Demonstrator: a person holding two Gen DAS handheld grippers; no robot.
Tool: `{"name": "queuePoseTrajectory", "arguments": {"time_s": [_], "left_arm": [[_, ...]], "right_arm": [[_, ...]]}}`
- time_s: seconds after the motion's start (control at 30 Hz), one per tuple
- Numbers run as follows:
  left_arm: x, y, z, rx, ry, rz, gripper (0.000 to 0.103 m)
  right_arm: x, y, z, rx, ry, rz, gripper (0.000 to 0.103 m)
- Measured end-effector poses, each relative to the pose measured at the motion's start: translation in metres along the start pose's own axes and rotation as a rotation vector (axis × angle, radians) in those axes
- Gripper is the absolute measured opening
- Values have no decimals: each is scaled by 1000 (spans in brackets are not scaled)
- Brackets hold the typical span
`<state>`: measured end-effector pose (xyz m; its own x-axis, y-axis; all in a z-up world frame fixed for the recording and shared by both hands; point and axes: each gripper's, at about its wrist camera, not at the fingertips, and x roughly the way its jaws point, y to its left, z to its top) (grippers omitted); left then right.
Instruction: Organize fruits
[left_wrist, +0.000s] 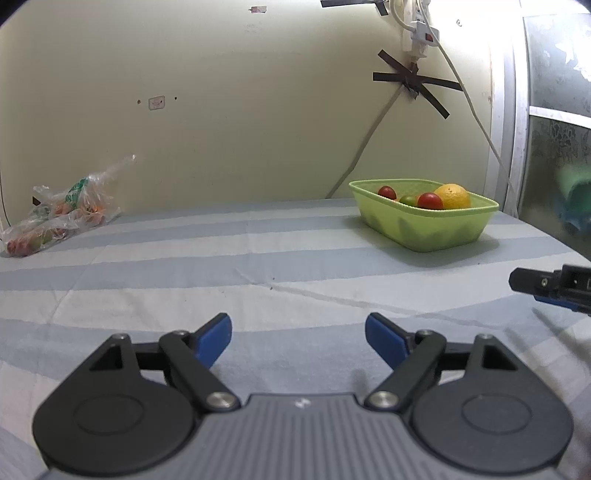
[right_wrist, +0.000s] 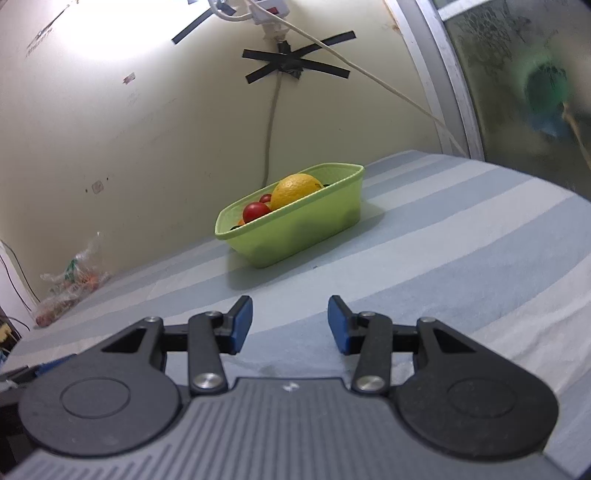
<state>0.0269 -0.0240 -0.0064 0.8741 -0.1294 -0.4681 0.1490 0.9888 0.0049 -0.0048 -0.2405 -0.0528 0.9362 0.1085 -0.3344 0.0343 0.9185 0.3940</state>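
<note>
Hovering low over the striped cloth (left_wrist: 258, 266), the left gripper (left_wrist: 298, 338) has its blue pads spread wide with nothing between them. The right gripper (right_wrist: 290, 323) shows a narrower gap, also empty. No earlier view tells how they got there, so only this stance can be reported. Both point a little downward toward the far side of the table, which reads as a rest or ready pose, not a reach. In the left view the tip of the right gripper juts in at 3 o'clock, well apart from the left one.

The basket (left_wrist: 476, 221), pale green and rectangular with a thin rolled rim, stands at about 1 o'clock from the left gripper and just past 12 o'clock from the right, near the wall. It probably sits there so that either hand can drop fruit in from the near side. Inside, an orange (left_wrist: 453, 195) fills the right end and rises above the rim; its skin is yellow-orange and dimpled. Two red tomatoes (left_wrist: 430, 201) lie beside it, small, round and glossy, with a green fruit (left_wrist: 408, 200) between them. Darker shapes show through the wall, so more fruit may lie lower down, though what it is cannot be told.

A clear bag (left_wrist: 62, 218) lies crumpled at 10 o'clock against the wall, well apart from the basket. Reddish and greenish lumps show through it, likely fruit not yet sorted. Between the bag and the basket the cloth is bare.
</note>
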Motion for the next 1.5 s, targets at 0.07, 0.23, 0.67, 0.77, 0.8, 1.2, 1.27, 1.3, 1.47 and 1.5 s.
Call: {"name": "queuePoseTrajectory", "arguments": {"time_s": [0.07, 0.23, 0.67, 0.77, 0.8, 1.2, 1.27, 1.3, 1.47, 1.5], "left_arm": [[2, 0, 1, -1, 10, -6, 83], [2, 1, 1, -3, 13, -18, 84], [6, -3, 1, 21, 27, -5, 84], [5, -5, 1, 32, 23, 2, 84], [5, -5, 1, 35, 23, 3, 84], [4, -6, 0, 41, 13, 9, 84], [3, -5, 0, 41, 9, 8, 84], [2, -5, 0, 42, 7, 8, 84], [1, -4, 0, 47, -2, 4, 84], [1, -3, 0, 48, -3, 3, 84]], "right_arm": [[0, 2, -1, -25, 2, 1, 48], [0, 5, -2, -41, 1, 2, 48], [-4, 4, -3, -33, -22, 32, 48], [-4, 3, -3, -31, -23, 40, 48], [-5, 3, -2, -31, -23, 42, 49], [-6, 0, -2, -17, -33, 59, 52], [-5, -1, -2, -18, -33, 59, 52], [-6, -1, -2, -18, -34, 58, 52], [-6, -3, -1, -14, -33, 60, 52], [-6, -3, -1, -13, -33, 60, 52]]}}
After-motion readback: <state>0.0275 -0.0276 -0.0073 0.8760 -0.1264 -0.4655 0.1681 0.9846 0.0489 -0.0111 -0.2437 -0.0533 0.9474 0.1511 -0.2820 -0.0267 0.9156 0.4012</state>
